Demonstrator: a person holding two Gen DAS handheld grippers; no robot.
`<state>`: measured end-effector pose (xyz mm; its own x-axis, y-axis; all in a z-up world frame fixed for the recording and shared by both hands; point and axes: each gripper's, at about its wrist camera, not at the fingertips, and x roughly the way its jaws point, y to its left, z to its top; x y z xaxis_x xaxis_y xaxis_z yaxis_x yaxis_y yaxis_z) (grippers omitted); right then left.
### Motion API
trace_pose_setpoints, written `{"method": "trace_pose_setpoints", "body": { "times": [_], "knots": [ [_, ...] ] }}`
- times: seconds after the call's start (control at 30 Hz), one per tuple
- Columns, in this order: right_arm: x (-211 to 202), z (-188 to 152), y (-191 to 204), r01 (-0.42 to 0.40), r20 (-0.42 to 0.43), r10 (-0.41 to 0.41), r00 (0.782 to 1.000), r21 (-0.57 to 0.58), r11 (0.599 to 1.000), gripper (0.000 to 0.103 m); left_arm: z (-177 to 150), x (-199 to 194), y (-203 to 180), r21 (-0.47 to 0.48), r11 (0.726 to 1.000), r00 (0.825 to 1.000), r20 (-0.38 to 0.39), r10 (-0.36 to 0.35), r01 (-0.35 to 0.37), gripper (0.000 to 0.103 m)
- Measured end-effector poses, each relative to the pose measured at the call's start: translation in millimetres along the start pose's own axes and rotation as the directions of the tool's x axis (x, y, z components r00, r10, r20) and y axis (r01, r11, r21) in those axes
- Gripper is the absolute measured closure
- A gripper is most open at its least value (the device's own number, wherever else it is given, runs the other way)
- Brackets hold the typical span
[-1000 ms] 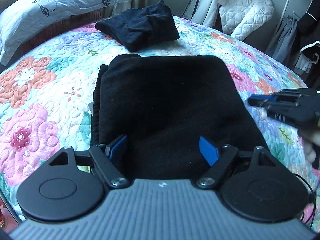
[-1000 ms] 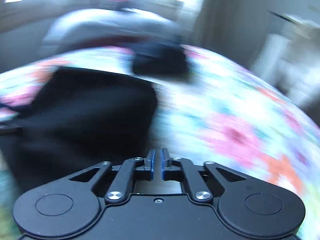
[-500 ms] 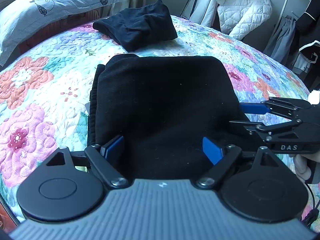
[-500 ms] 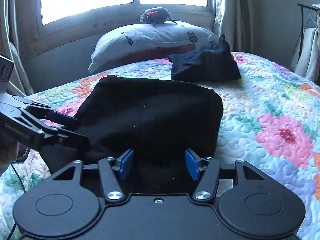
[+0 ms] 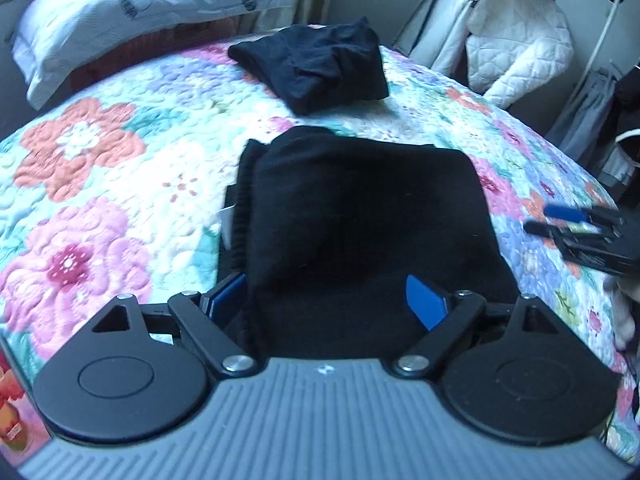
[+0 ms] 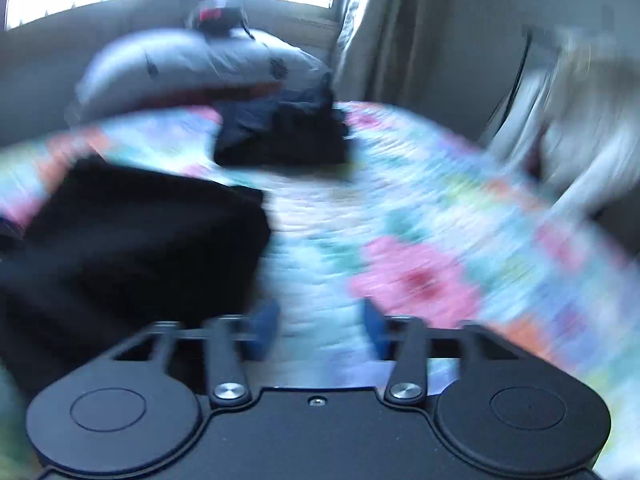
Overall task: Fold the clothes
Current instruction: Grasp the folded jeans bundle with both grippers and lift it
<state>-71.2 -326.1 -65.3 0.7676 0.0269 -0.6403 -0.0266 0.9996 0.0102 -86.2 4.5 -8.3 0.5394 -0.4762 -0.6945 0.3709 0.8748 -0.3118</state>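
Observation:
A folded black garment (image 5: 360, 220) lies flat on the floral quilt (image 5: 100, 208). My left gripper (image 5: 326, 300) stands open at its near edge, with the cloth between the blue pads (image 5: 424, 300) but not pinched. My right gripper (image 5: 554, 220) hovers over the quilt to the right of the garment, clear of it. In its own blurred view the right gripper (image 6: 320, 320) has its jaws opening, with only quilt between them and the black garment (image 6: 132, 240) to its left. A second folded black garment (image 5: 316, 64) lies farther up the bed.
A white pillow (image 5: 132, 12) rests at the head of the bed, with a small plush toy (image 6: 218, 16) on it under the window. A white quilted jacket (image 5: 516, 44) hangs on a rack at the right, with darker clothes beside it.
The right gripper went from shut to open and drew away from the garment's right edge. The left gripper pulled back a little and stayed open.

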Motion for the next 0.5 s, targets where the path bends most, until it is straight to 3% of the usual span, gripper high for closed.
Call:
{"method": "trace_pose_setpoints", "body": {
  "times": [0.07, 0.13, 0.23, 0.37, 0.4, 0.5],
  "knots": [
    [0, -12, -9, -0.155, -0.019, 0.160, 0.987, 0.163, 0.975, 0.028, -1, 1, 14, -0.037, 0.999, 0.999, -0.027, -0.028, 0.027, 0.016],
    [6, -24, -16, -0.286, -0.033, 0.308, 0.951, 0.288, 0.914, 0.028, -4, 6, 25, -0.070, 0.996, 0.997, -0.061, -0.055, 0.050, 0.015],
    [18, -37, -15, -0.317, -0.052, 0.358, 0.932, 0.360, 0.877, 0.028, -13, 19, 40, -0.123, 0.988, 0.988, -0.112, -0.108, 0.094, 0.011],
    [38, -46, -15, -0.375, -0.043, 0.430, 0.902, 0.416, 0.828, 0.027, -18, 46, 61, -0.236, 0.952, 0.967, -0.114, -0.226, 0.195, 0.006],
    [44, -46, -16, -0.395, -0.030, 0.450, 0.892, 0.431, 0.811, 0.021, -18, 52, 64, -0.251, 0.944, 0.963, -0.110, -0.246, 0.213, 0.004],
    [70, -48, -19, -0.439, -0.009, 0.501, 0.865, 0.471, 0.765, 0.017, -16, 69, 68, -0.275, 0.928, 0.953, -0.097, -0.286, 0.250, 0.000]
  ]
}}
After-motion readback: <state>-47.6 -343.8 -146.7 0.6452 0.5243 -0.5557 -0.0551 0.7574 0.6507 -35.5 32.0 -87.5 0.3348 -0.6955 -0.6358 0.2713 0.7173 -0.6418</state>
